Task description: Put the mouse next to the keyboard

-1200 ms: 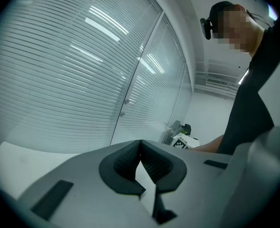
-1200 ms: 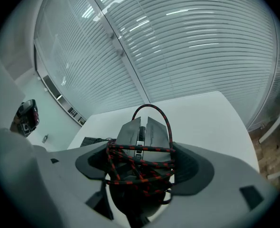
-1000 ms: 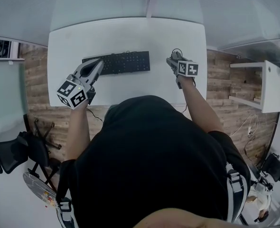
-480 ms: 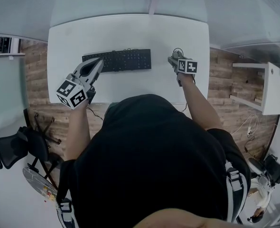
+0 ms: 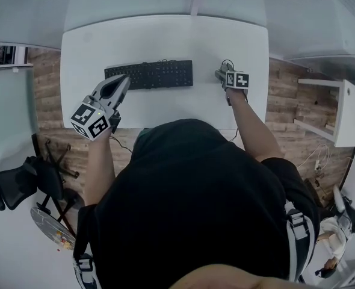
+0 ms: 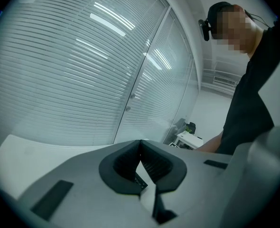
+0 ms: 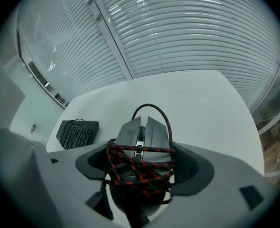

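Right hand-held gripper (image 7: 142, 163): jaws closed on the mouse (image 7: 141, 136), its red-and-black braided cable (image 7: 130, 172) wound round the body. The mouse sits over the white worktop (image 5: 165, 41), right of the keyboard (image 5: 148, 75) and apart from it. Left hand-held gripper (image 5: 123, 82): jaws together, nothing between them, tips at the keyboard's left end. Compared with a second earlier, little differs — both grippers keep much the same places relative to the keyboard.
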### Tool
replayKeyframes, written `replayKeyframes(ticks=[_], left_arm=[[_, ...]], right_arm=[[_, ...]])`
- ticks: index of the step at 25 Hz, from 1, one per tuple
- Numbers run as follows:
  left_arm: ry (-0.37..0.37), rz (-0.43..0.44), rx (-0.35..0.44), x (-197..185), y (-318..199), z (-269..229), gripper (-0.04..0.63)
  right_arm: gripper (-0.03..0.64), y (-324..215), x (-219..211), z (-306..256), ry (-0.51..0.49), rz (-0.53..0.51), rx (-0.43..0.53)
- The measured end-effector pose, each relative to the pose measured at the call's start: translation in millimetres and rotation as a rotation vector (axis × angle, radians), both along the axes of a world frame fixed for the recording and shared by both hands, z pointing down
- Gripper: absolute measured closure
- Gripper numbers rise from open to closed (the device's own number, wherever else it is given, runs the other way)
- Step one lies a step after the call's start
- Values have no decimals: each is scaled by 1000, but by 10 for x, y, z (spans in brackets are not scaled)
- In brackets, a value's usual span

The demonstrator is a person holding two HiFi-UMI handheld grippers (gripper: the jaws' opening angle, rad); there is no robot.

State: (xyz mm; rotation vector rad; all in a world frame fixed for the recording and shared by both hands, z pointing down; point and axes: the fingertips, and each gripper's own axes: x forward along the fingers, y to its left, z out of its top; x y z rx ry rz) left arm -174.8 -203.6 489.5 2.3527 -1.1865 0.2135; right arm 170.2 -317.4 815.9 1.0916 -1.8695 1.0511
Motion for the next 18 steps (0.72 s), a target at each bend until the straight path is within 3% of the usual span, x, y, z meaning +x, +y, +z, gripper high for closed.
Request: replayKeyframes(ticks=[18], left_arm=[[-11,-6,-23,-18,-14,16,575]], right_arm=[[213,-105,-116,270,91,-63,-23]])
